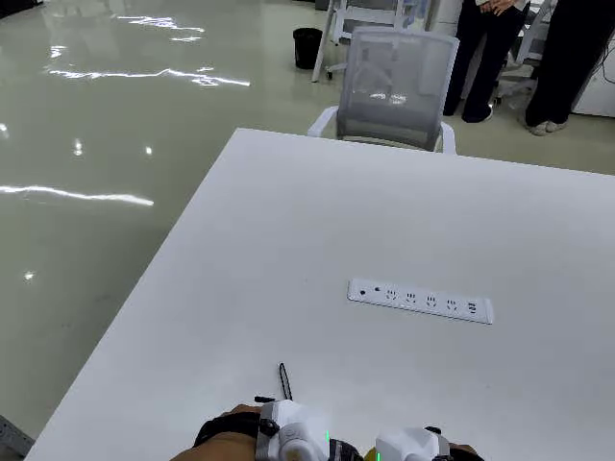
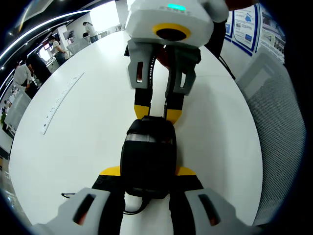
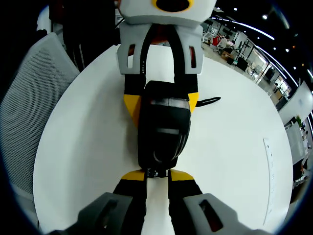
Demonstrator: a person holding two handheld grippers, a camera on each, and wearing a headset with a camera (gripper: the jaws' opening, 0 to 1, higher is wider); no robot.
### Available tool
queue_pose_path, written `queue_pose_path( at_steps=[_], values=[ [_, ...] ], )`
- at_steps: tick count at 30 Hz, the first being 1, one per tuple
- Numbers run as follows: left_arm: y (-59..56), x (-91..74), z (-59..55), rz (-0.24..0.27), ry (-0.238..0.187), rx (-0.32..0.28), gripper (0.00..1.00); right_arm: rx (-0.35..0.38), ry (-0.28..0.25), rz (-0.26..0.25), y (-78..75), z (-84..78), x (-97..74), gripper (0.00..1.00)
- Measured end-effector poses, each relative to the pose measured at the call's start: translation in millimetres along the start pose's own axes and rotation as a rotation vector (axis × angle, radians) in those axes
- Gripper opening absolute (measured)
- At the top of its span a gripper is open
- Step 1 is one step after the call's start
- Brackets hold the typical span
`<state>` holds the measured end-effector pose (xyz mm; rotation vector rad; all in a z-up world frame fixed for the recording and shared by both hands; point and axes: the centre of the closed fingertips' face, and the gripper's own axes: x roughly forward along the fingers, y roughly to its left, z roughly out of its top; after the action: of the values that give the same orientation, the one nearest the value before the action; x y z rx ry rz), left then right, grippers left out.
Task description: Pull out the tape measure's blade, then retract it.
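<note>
A black tape measure (image 2: 149, 156) lies just above the white table between my two grippers, which face each other. In the left gripper view, my left gripper (image 2: 149, 172) is shut on the case, its yellow pads pressed against both sides. My right gripper (image 2: 157, 113) meets the case's front end. In the right gripper view, the right gripper (image 3: 156, 175) is shut on the blade's end tab where it leaves the tape measure (image 3: 164, 127); no length of blade shows. The left gripper (image 3: 162, 103) holds the case beyond it. A thin black wrist strap (image 1: 284, 381) trails from the case.
A white power strip (image 1: 420, 301) lies on the table (image 1: 288, 221) ahead of the grippers. A grey mesh chair (image 1: 396, 88) stands at the far edge. People (image 1: 490, 48) stand behind it, near a black bin (image 1: 307, 46). The table's left edge runs diagonally.
</note>
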<state>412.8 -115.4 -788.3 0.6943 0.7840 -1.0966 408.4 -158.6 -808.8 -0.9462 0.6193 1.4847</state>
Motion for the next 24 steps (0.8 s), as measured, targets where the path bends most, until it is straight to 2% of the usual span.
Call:
queue_pose_path(
  at_steps=[3, 7, 24],
  values=[
    [-0.5, 0.5, -0.9, 0.001, 0.021, -0.001, 0.3, 0.025, 0.004, 0.005, -0.7, -0.1, 1.6, 0.14],
    [-1.2, 0.1, -1.4, -0.003, 0.019, -0.006, 0.3, 0.052, 0.005, 0.01, -0.7, -3.0, 1.4, 0.13],
    [-1.2, 1.2, -2.7, 0.002, 0.039, -0.026, 0.3, 0.069, 0.017, 0.034, 1.1, -8.2, -4.9, 0.1]
  ],
)
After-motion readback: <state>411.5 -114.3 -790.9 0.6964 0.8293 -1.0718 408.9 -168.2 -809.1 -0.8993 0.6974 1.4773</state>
